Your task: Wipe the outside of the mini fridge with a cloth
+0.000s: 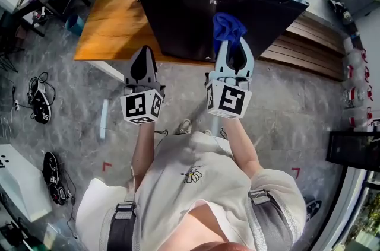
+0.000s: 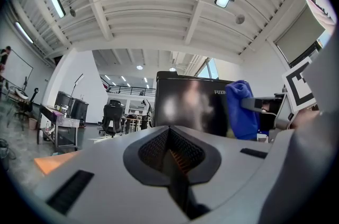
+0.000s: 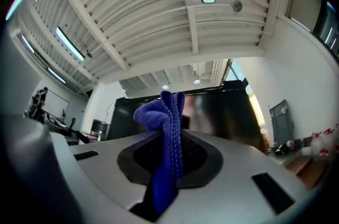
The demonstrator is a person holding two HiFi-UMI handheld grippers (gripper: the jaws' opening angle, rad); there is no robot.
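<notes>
Left gripper (image 1: 143, 60): I am keeping its jaws pressed together with nothing between them, as the left gripper view (image 2: 169, 138) is showing; it is hovering left of centre in the head view, off the tabletop's near edge.
Right gripper (image 1: 233, 45): its jaws are closing on the blue cloth (image 1: 227, 27), which is bunching up above the tips in the right gripper view (image 3: 168, 127).
Mini fridge (image 1: 196, 12): black, it is sitting on the wooden tabletop (image 1: 113, 24), filling the upper middle of the head view.
Cloth position: it is overlapping the fridge's dark front face; I am not able to tell whether it is touching.
</notes>
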